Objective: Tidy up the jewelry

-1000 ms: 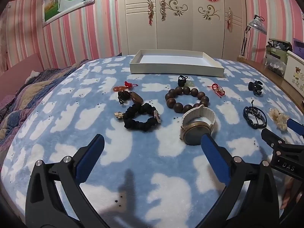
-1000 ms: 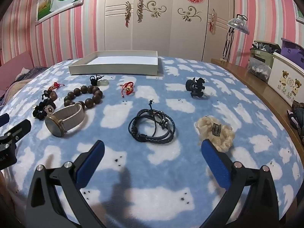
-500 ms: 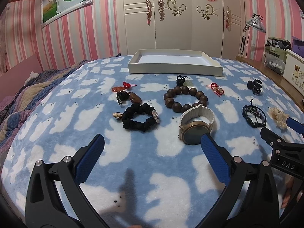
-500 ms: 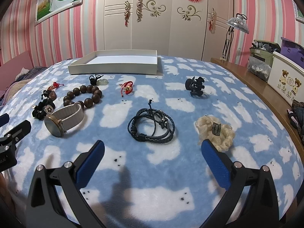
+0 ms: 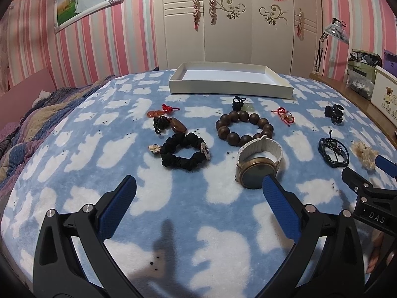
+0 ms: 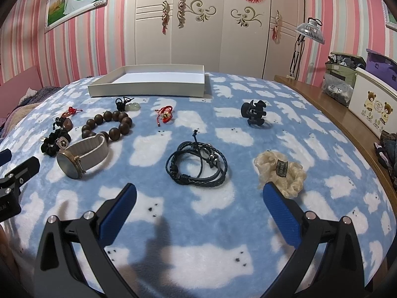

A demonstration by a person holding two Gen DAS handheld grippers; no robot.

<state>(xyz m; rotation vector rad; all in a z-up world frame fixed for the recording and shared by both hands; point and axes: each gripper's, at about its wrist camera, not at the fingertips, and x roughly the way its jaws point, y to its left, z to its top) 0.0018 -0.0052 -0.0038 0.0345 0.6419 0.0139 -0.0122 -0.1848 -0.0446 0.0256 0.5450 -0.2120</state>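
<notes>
Nothing is held yet: the left gripper [image 5: 198,186] and right gripper [image 6: 198,193] are both spread wide and empty. A first pick is judged next. The watch [image 5: 258,164] lies just ahead of the left jaws, the braided bracelet [image 6: 197,164] ahead of the right; the empty tray [image 5: 230,88] sits well beyond, with open blanket between.

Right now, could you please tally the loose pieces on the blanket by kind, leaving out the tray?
Bracelets: 2, wooden bead bracelet, braided cord bracelet
Watches: 1, watch
Scrunchies: 2, black scrunchie, cream scrunchie
Hair claws: 1, black hair claw
Corded charms: 4, amber gourd charm, brown stone charm, jade charm, red string charm
Total: 10
</notes>
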